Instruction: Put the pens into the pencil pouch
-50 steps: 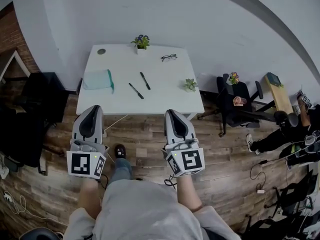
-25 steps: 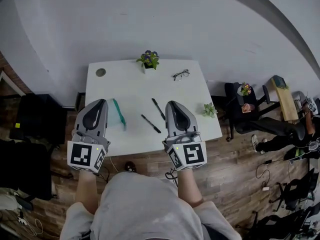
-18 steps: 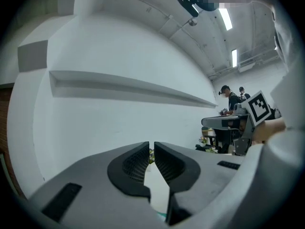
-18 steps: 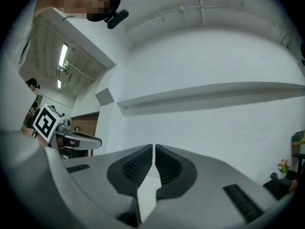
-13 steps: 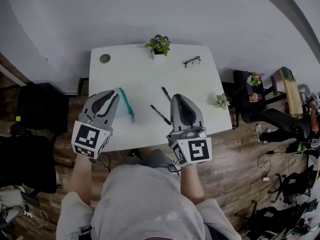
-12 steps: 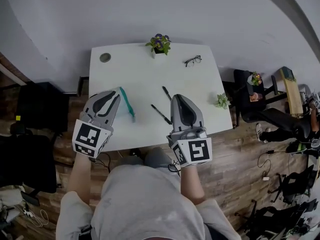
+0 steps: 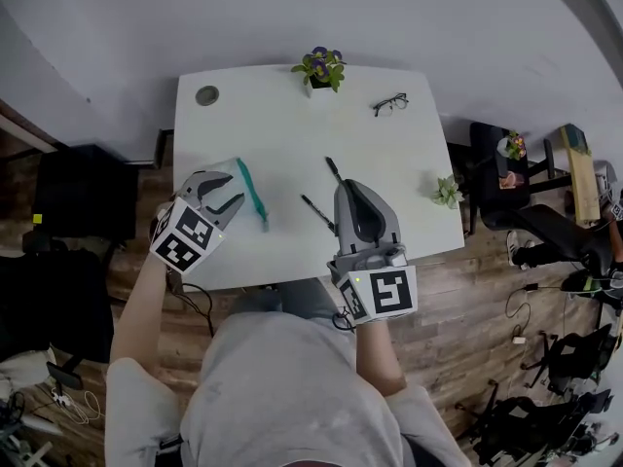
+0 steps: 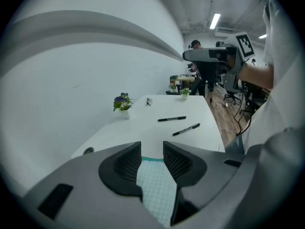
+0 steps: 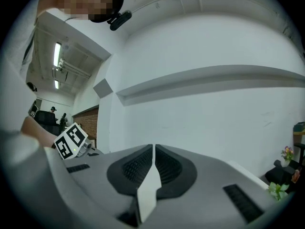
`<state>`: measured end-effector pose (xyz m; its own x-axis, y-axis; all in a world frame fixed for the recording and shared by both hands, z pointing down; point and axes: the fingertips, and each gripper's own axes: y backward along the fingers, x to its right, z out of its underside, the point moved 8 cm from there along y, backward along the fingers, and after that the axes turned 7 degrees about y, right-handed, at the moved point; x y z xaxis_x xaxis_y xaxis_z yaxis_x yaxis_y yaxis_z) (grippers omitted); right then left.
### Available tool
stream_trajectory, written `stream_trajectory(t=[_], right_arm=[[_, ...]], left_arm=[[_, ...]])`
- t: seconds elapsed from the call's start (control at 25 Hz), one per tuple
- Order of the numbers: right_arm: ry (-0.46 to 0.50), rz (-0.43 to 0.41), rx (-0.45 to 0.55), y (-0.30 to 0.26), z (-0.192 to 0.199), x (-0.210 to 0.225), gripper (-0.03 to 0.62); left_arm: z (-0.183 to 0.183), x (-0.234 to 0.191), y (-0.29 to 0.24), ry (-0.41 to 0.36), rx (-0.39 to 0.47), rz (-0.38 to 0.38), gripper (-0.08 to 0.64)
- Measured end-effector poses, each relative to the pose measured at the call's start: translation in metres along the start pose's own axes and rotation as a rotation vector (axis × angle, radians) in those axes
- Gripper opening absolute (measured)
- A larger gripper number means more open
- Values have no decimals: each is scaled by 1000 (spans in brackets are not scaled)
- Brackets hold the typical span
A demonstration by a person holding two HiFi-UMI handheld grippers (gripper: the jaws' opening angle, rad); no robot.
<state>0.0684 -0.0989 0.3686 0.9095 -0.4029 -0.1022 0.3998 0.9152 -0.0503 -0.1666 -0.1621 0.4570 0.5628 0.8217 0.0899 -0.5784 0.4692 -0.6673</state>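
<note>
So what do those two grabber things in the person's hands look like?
Both are chunky light grey shells, rounded on top with a dark oval inset. The left gripper and the right gripper each carry a white cube with black square markers at the back. The jaws have dark ribbed pads. The person wears a grey short-sleeved shirt.

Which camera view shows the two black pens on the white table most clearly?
The left gripper view: the far pen and the near pen lie whole on the table beyond the jaws. The head view shows them small, next to the right gripper. The right gripper view shows neither pen.
</note>
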Motion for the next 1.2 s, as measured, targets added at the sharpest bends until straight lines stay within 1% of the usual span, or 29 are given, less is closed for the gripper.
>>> stream_trajectory(t=[0.2,0.4,0.56,0.68,0.84,0.92,1.04,1.08,1.12,1.2], right_arm=[[-20,-24,-23,-21,10,11,37],[-39,-48,-45,-44,19,23,37],[-49,-69,-61,-61,26,30,37],[-55,-79,-76,-71,31,34,37],[-58,-89,-95,-80,35,38,37],[-59,-94,-102,-83,37,39,37],[-59,-99,-108,-86,39,40,37],[-59,-100,-108,-87,39,40,37],[-59,-101,-108,-87,39,40,37],[-58,-103,-108,-88,40,38,37]], left_arm=[[14,-15,-39,-41,-158,57,166],[28,-21,-72,-87,-306,122,221],[37,-24,-93,-94,-380,156,255],[47,-26,-105,-91,-433,176,259],[58,-27,-113,-74,-464,177,259],[61,-26,-115,-80,-468,175,258],[60,-23,-115,-111,-460,162,223],[59,-23,-114,-120,-454,150,195],[59,-24,-113,-123,-447,134,146],[61,-26,-112,-112,-439,109,82]])
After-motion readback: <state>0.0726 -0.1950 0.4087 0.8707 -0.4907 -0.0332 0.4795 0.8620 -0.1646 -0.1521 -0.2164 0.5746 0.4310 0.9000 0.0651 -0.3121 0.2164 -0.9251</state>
